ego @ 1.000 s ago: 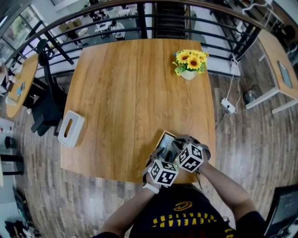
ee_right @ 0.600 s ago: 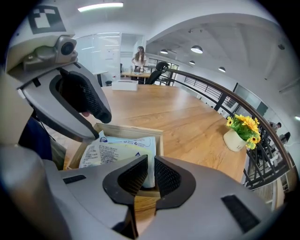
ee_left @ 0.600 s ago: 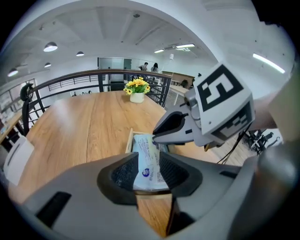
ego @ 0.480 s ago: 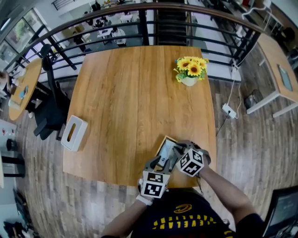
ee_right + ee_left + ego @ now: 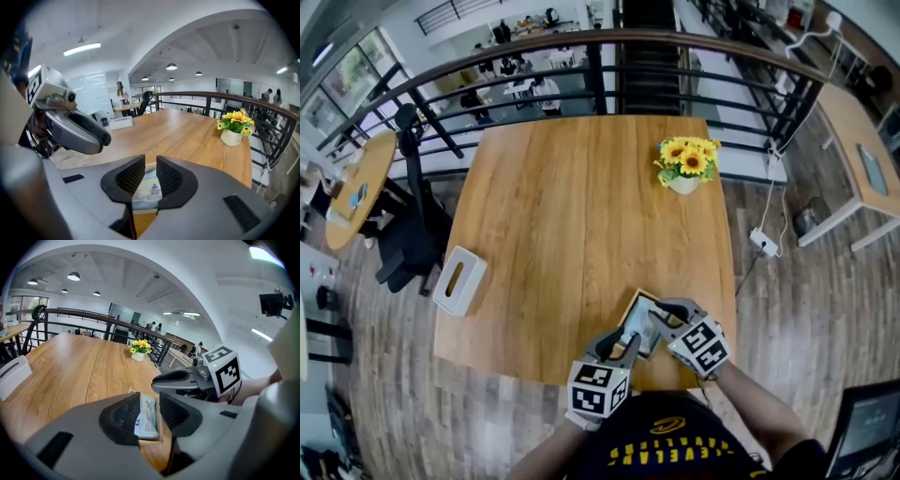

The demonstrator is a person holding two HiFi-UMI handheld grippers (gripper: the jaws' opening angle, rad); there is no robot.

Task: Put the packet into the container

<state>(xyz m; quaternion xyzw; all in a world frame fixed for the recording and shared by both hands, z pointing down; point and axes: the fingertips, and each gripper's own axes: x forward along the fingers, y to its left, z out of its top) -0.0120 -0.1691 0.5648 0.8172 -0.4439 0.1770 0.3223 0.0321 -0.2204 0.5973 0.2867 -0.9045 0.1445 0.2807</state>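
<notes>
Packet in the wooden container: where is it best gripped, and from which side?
Probably across its narrow width, coming down from above. The packet lies lengthwise in the shallow wooden container, whose walls block any side approach. Its top seems to sit about level with the rim, leaving the long edges reachable.

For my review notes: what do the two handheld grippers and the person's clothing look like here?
The left gripper and right gripper both have grey moulded bodies with black, ridged jaw pads. Each carries a white cube printed with black square markers. The person wears a black top with yellow print. No sleeves cover the forearms.
</notes>
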